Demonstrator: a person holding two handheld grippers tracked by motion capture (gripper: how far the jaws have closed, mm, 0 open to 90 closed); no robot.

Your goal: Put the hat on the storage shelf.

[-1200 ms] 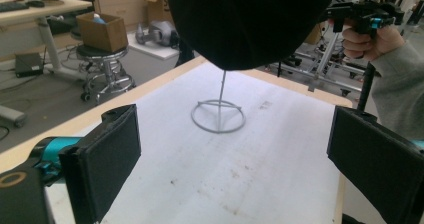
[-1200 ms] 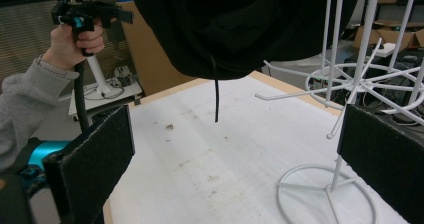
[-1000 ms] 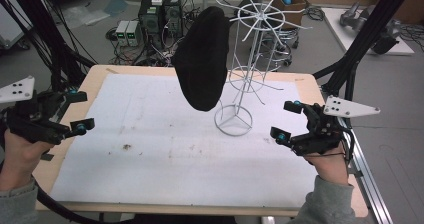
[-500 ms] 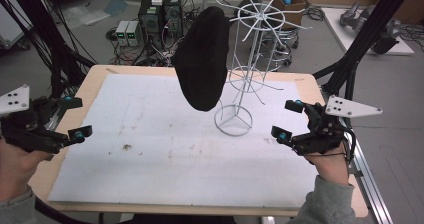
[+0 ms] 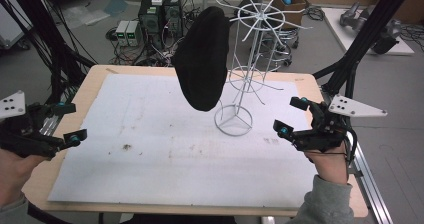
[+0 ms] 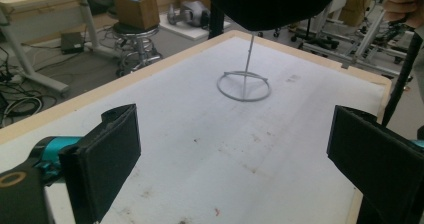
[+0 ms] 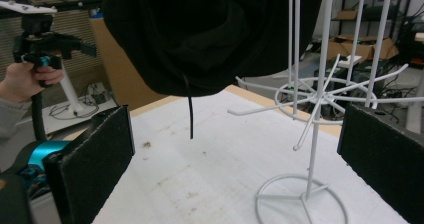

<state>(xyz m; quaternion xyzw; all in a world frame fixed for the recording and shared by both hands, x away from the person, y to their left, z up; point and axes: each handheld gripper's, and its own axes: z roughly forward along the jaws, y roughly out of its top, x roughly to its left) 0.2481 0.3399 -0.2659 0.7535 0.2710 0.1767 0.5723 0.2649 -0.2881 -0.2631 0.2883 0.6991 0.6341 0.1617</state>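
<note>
High view, setting: a white wire rack (image 5: pixel 245 69) stands on a white mat (image 5: pixel 150 149) that covers the wooden table (image 5: pixel 95 76); a black cap (image 5: pixel 202 59) hangs from one of the rack's upper arms.
Left gripper (image 5: pixel 65 121): released, jaws wide apart and holding nothing, at the mat's left edge; the cap is well apart from it, ahead and to its right.
Right gripper (image 5: pixel 291 116): released, jaws spread and holding nothing, low over the mat; the rack's ring base (image 5: pixel 233 120) lies just beside it on its left, and the cap hangs up and to its left.
Left gripper view: the ring base sits ahead between the two black jaws, and the bottom of the cap hangs above it at the top edge.
Right gripper view: the cap looms above and ahead; a thin black cord (image 7: pixel 189 109) dangles from its lower edge, and the rack's lower hooks (image 7: pixel 320 96) fan out ahead and to the right.
Risk, tipping: the rack looks light and top-loaded, so a sideways pull on the cap would probably drag or topple it.
Risk, snagging: a jaw reaching up from the right could catch a hook or the cord instead of the fabric.
Risk, slipping: soft cloth pinched at its bulge may slide out of the pads.
</note>
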